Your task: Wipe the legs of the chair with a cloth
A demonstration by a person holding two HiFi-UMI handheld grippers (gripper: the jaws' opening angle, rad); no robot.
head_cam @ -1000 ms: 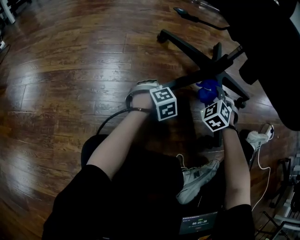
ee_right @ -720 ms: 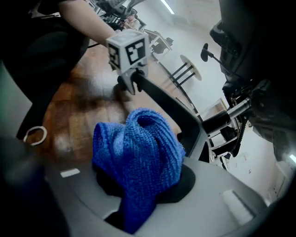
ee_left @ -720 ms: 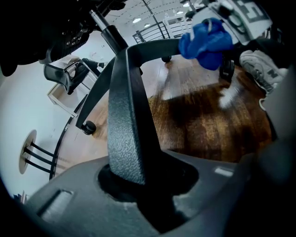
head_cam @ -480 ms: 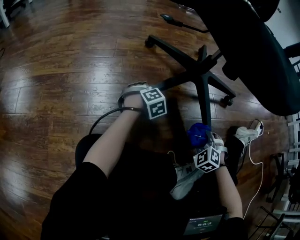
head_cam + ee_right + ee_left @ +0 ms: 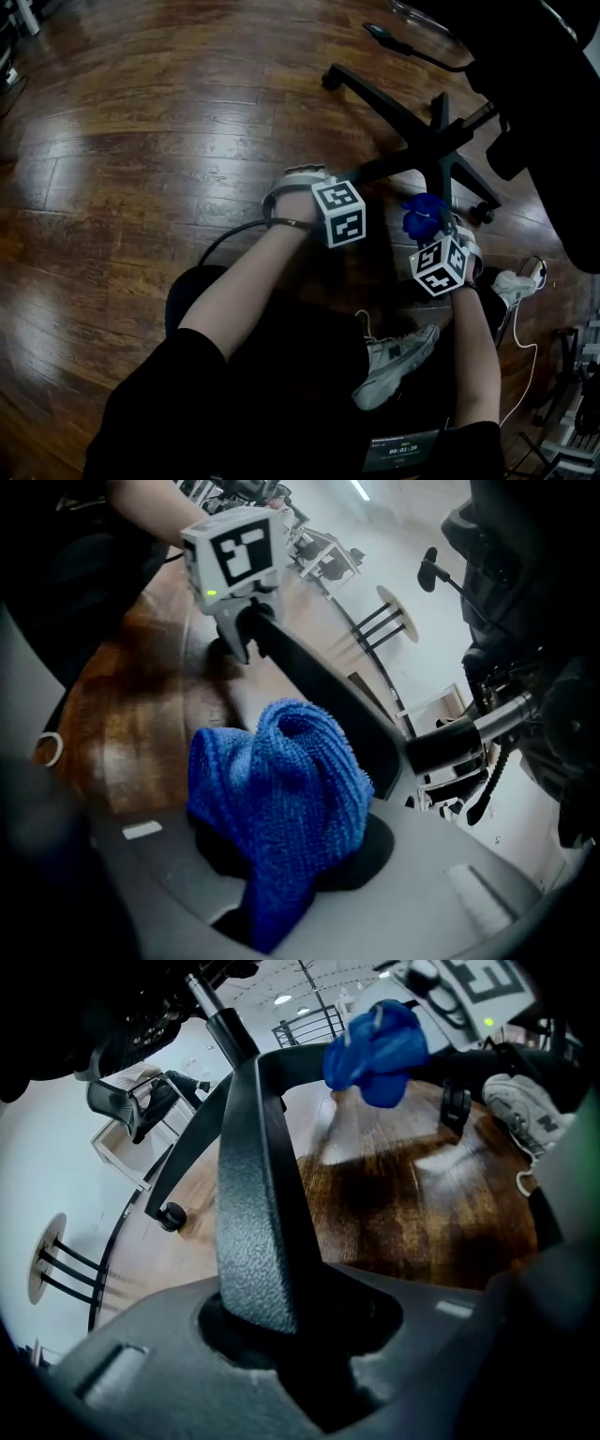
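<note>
Two hand-held tools are down low over the dark, glossy wooden plank floor (image 5: pixel 141 141). Both are at the black star-shaped base (image 5: pixel 437 142) of an office chair, whose black seat (image 5: pixel 553 122) looms over the upper right of the head view. The left tool (image 5: pixel 354 178) has its jaws pinched on a black textured plastic chair leg (image 5: pixel 251 1194), gripping it partway along its length. In the left gripper view that leg rises straight out from between the jaws toward the hub and the central column (image 5: pixel 217 1024). The right tool (image 5: pixel 437 231) is clamped on a bright blue bunched terry cloth (image 5: pixel 281 789), which billows out of the jaws in a thick, folded lump. The cloth sits close to the hub, just beside the neighbouring leg (image 5: pixel 443 187) that points back toward the person. Whether it actually presses on that leg I cannot tell, since the picture is smeared there. The two tools are near each other, the cloth to the right of the gripped leg. A small black caster (image 5: pixel 170 1217) stands on the floor at the end of another leg farther off. The person crouches behind the tools in dark clothing, forearms bare, with a white laced sneaker (image 5: pixel 398 361) planted between the arms and a thin white cable (image 5: pixel 521 347) trailing on the floor at the right.
</note>
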